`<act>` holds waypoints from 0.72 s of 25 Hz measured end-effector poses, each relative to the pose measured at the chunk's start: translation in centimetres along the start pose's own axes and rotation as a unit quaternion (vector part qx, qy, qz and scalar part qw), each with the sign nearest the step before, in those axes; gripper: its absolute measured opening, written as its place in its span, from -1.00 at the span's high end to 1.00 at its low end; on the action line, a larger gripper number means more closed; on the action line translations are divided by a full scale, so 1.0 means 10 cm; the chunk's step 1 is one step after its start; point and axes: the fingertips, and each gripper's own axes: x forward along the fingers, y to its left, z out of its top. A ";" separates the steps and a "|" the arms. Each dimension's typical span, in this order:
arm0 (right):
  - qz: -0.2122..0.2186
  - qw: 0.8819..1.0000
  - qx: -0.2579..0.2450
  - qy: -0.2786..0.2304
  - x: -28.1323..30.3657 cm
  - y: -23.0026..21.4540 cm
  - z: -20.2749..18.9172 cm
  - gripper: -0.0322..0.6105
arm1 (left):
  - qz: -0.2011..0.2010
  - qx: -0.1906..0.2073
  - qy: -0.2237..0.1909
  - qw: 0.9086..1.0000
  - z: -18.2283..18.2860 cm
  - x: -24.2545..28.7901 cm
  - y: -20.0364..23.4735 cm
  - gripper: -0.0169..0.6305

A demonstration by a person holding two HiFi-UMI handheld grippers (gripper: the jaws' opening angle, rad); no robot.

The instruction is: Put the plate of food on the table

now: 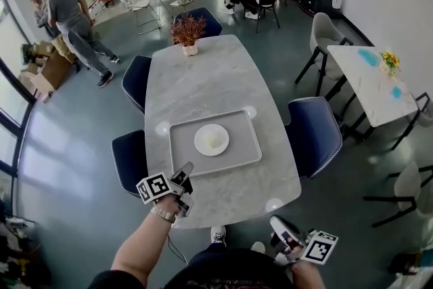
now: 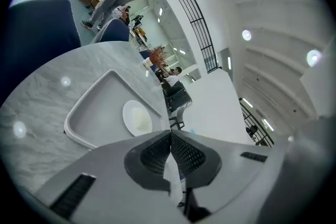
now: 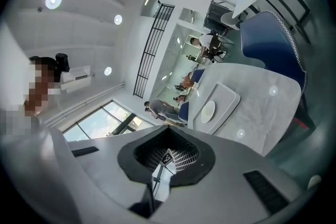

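Observation:
A white plate (image 1: 212,139) with a pale heap of food lies in a grey tray (image 1: 243,139) on the marble table (image 1: 203,78), towards its near end. My left gripper (image 1: 187,168) hovers over the table's near left edge, short of the tray, jaws shut and empty. In the left gripper view the pads meet at the left gripper (image 2: 171,132), with the plate (image 2: 136,117) and tray (image 2: 89,113) beyond. My right gripper (image 1: 275,220) hangs off the near right corner, below the tabletop, jaws together with nothing held. The right gripper (image 3: 169,131) view shows the plate (image 3: 208,111) far off.
A potted plant (image 1: 189,32) stands at the table's far end. Blue chairs flank the table at the right (image 1: 312,135) and left (image 1: 132,159). A second white table (image 1: 369,81) stands to the right. People stand by boxes at the far left (image 1: 67,17); another sits at the back.

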 end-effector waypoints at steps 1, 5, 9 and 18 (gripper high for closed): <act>0.009 1.000 0.005 0.007 -0.02 0.02 -0.01 0.86 | -0.014 0.002 -0.002 1.000 -0.09 -0.07 -0.10 0.92; 0.041 0.998 0.026 0.040 -0.09 0.09 -0.08 0.86 | -0.065 0.008 -0.003 0.998 -0.47 -0.37 -0.49 0.92; 0.051 0.996 0.010 0.076 -0.28 0.05 -0.15 0.86 | -0.046 0.036 0.009 0.998 -0.95 -0.71 -0.63 0.92; 0.079 0.987 0.000 0.139 -0.74 -0.01 -0.30 0.87 | -0.101 0.031 -0.006 0.994 -2.01 -1.16 -1.13 0.92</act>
